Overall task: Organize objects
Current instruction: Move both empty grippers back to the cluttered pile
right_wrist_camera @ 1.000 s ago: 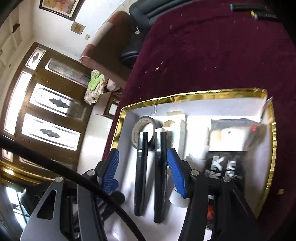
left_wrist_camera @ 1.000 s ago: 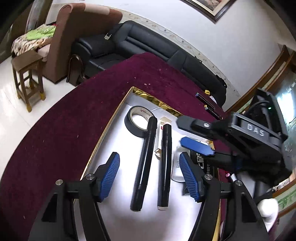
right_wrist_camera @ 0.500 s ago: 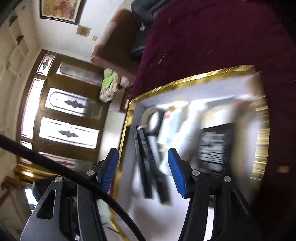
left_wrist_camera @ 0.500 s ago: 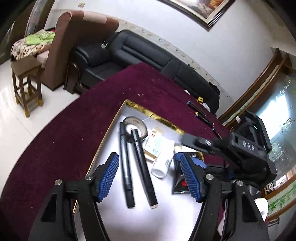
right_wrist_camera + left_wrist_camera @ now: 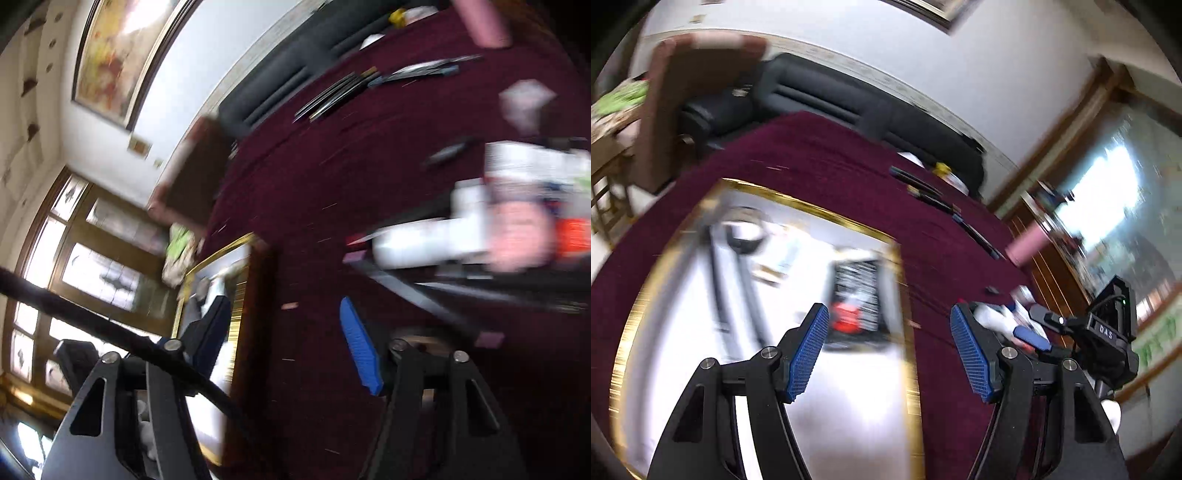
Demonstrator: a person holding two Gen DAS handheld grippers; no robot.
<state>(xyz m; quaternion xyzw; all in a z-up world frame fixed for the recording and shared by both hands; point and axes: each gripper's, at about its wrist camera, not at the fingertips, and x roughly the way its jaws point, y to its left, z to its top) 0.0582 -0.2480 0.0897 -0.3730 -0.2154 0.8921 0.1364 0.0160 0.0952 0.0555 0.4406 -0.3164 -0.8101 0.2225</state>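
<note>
A gold-rimmed white tray (image 5: 905,295) lies on the maroon cloth, blurred. It holds a tape roll (image 5: 742,232), two black markers (image 5: 727,288) and a black packet with red print (image 5: 857,299). My left gripper (image 5: 890,350) hangs open over the tray's right rim, nothing between its fingers. My right gripper (image 5: 284,343) is off the tray above bare cloth; its jaws are opening and nothing is between them. In the left wrist view the right gripper (image 5: 1032,328) is at the far right, beside a heap of loose things (image 5: 424,243). The tray (image 5: 236,280) shows at its left.
Loose pens (image 5: 923,188) and a pink cylinder (image 5: 1027,243) lie on the cloth beyond the tray. A white tube, boxes (image 5: 532,162) and a small dark object (image 5: 447,151) are to the right, all blurred. A black sofa (image 5: 849,107) stands behind the table.
Both grippers have swung right, away from the markers in the tray. The right gripper has left the tray for the cloth near the loose heap, and its jaws stand wider.
</note>
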